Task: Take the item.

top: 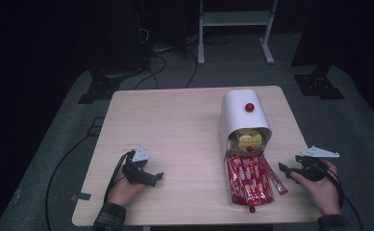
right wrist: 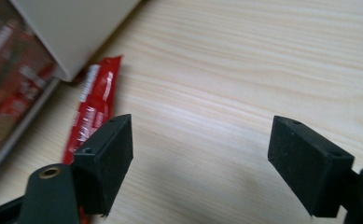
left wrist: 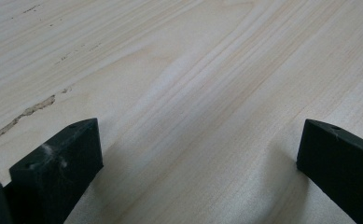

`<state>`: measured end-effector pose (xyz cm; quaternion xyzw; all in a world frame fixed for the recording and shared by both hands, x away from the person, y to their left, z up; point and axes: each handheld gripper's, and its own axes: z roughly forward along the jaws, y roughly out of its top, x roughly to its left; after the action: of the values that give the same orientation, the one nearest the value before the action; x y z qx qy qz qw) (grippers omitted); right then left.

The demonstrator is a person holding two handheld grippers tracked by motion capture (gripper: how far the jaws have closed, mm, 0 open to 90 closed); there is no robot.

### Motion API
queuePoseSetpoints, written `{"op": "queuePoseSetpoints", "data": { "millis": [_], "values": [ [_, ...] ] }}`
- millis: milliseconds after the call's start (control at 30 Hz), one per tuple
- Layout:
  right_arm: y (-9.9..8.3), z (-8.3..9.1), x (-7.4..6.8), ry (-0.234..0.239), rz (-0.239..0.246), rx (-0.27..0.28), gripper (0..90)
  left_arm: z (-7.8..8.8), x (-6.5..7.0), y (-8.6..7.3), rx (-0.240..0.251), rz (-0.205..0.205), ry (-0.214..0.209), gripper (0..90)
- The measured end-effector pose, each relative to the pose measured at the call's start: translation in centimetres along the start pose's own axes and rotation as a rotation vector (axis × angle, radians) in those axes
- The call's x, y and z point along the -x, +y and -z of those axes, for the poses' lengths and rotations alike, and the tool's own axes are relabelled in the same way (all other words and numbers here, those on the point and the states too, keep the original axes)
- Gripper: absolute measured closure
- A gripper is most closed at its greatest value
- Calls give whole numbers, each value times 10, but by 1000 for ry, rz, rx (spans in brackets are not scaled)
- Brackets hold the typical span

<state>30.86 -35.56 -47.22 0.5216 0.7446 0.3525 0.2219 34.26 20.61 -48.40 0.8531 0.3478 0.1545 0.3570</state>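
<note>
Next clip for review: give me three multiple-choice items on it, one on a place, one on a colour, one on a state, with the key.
1. Where does the loose red sachet lie?
A. On the table, right of the drawer
B. Inside the white box
C. In the left gripper

2. What colour is the knob on the white box?
A. Blue
B. Red
C. Green

3. How do the right gripper's jaws stand?
A. Shut on a sachet
B. Shut, empty
C. Open, empty

Key: 1 A, it rests on bare wood beside the drawer; 2 B, the high view shows it red; 3 C, wood shows between the parted pads.
</note>
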Motion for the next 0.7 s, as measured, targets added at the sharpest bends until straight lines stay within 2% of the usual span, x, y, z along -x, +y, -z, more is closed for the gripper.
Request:
{"op": "queuePoseSetpoints", "data": {
  "millis": [133,400,700],
  "values": [
    [-3,-4,5,-29,8,-34,209,0,0,0,0,0,0,0],
    [-7,-8,11,-47,3,-56,207,0,0,0,0,-1,0,0],
    [-11,-9,13,-51,-12,-25,156,0,0,0,0,-1,0,0]
  ]
}}
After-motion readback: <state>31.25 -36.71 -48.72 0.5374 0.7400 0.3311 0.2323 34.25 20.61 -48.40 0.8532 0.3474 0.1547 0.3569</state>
